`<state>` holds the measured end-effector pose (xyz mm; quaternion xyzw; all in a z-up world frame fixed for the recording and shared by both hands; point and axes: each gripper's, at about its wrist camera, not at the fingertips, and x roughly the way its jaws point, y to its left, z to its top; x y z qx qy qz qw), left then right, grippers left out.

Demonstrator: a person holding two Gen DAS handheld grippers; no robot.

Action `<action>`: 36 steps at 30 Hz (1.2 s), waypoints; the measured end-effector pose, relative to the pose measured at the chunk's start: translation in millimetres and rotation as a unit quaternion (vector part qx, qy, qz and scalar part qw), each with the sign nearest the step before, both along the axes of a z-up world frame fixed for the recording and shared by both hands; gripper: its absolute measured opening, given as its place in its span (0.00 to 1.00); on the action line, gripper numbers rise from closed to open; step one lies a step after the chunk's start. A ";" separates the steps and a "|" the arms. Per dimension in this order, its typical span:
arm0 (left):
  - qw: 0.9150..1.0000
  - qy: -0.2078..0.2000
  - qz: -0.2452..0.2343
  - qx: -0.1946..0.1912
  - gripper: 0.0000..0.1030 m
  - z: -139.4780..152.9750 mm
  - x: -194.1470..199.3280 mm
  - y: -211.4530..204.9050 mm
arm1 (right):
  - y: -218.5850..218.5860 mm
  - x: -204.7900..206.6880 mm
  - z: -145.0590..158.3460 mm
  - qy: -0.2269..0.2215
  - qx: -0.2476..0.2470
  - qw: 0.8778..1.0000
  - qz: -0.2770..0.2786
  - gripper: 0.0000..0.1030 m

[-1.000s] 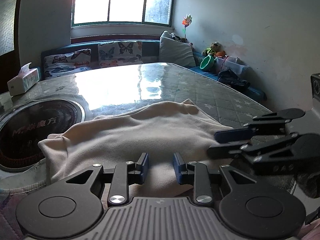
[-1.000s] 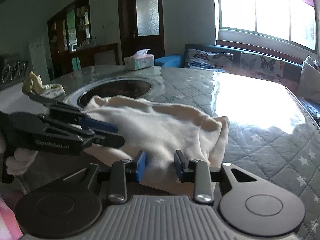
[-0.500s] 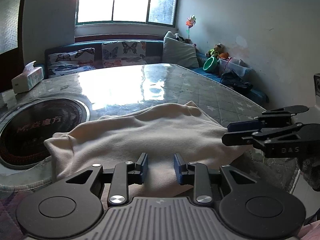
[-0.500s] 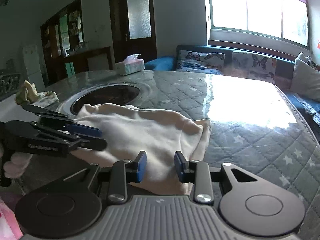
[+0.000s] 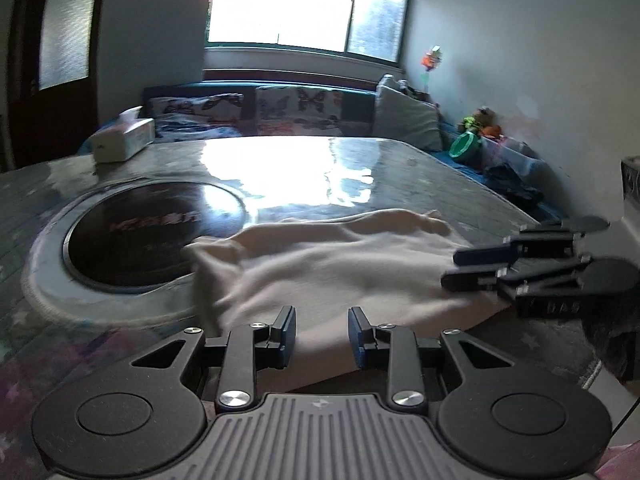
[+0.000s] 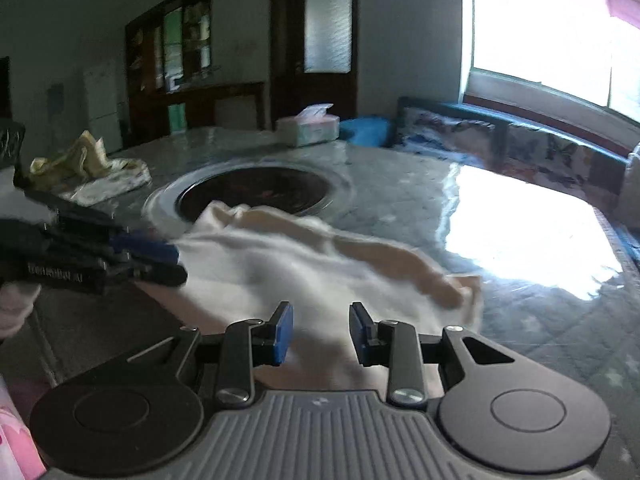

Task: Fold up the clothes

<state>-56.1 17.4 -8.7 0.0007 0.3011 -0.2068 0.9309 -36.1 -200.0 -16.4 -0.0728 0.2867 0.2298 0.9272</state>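
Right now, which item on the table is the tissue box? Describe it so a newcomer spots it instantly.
Start at the big table with the dark round inset in its top. Look past that inset to the table's far edge, toward the dark door: the tissue box stands there alone. It is the only rigid, boxy item, pale with a tissue sticking up, unlike the cream garment and crumpled yellowish cloth.

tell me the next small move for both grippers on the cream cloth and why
Probably lower both and close on the near edge of the cream cotton garment. The left gripper and right gripper show parted jaws with nothing gripped, and the garment lies loosely on the quilted table, only partly folded.
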 end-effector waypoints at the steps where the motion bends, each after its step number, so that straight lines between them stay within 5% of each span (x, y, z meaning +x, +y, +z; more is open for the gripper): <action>1: 1.000 0.004 0.005 -0.001 0.30 -2.0 -0.2 3.2 | 3.2 0.4 -4.2 0.003 -0.007 1.000 0.002 0.31; 12: 1.000 0.009 0.026 -0.014 0.30 -2.3 -6.0 19.8 | 19.3 -7.2 10.1 -0.024 -0.020 0.999 0.042 0.30; 18: 0.999 0.019 0.026 -0.020 0.30 -2.7 -3.8 25.1 | 32.5 -1.7 -2.1 0.000 -0.039 0.997 0.062 0.31; 25: 0.999 0.004 0.022 -0.047 0.29 10.4 29.9 18.7 | 23.4 7.5 13.3 -0.011 -0.015 0.999 0.050 0.31; 36: 0.997 0.028 0.057 -0.037 0.29 -7.4 69.2 25.6 | 18.5 25.7 1.0 0.016 -0.005 0.999 0.033 0.31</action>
